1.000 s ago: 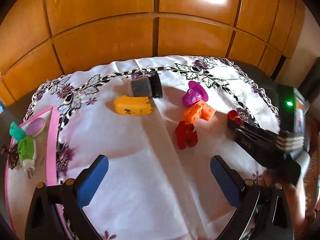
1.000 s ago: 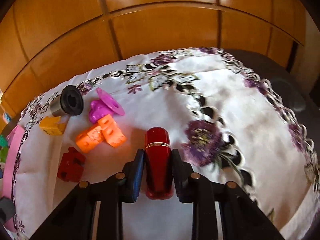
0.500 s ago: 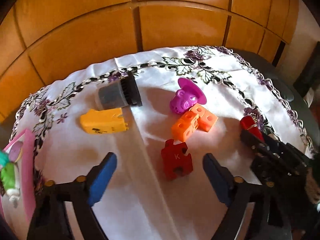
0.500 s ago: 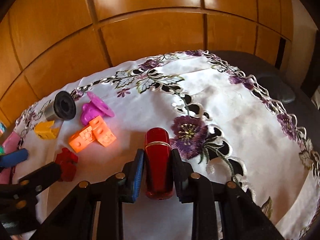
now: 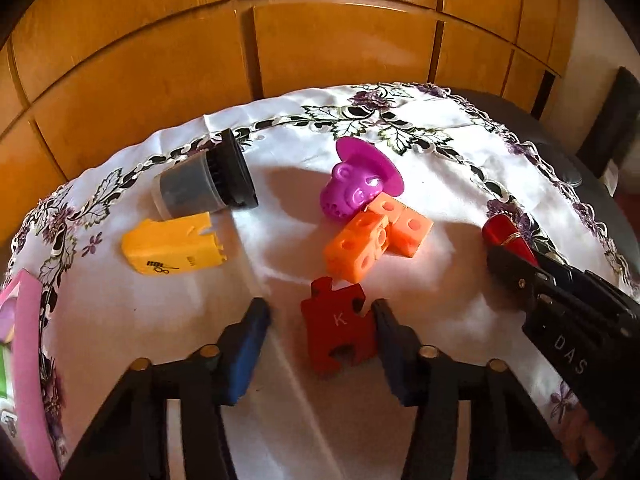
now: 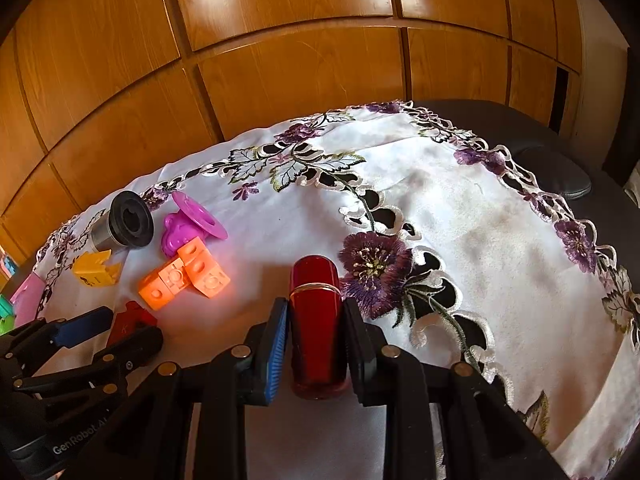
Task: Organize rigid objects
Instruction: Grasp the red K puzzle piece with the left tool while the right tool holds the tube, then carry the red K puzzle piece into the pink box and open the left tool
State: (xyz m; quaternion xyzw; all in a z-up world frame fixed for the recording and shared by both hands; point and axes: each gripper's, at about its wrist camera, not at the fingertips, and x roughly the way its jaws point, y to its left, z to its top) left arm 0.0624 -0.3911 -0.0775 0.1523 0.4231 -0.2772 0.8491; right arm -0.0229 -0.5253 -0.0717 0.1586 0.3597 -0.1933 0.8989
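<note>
Left wrist view: left gripper point(image 5: 320, 326) open, blue pads point(image 5: 244, 344) straddling the red puzzle piece point(image 5: 338, 330), which lies flat on the white embroidered tablecloth point(image 5: 160, 320). Right pad touching or nearly touching the piece's edge; left pad stands off with a clear gap. Piece marked "K", thin, notched outline. Judged light and stiff, hard plastic or foam, not fragile; sits low, so the pads must come right down to the cloth and pinch across the flat side edges, clear of the notches, or it may tilt out.

Just beyond: orange linked cubes point(image 5: 374, 236), purple flanged toy point(image 5: 356, 188). Farther left: yellow block point(image 5: 172, 248), grey cylinder with black cap point(image 5: 204, 186). Pink tray point(image 5: 28, 360) at far left edge, holding a few items.

Right wrist view: right gripper point(image 6: 316, 344) clamped on the red glossy tube point(image 6: 316, 320), gold band at mid-body, held lengthwise between the pads above the cloth. Smooth surface, likely slippery; grip looks centred.
</note>
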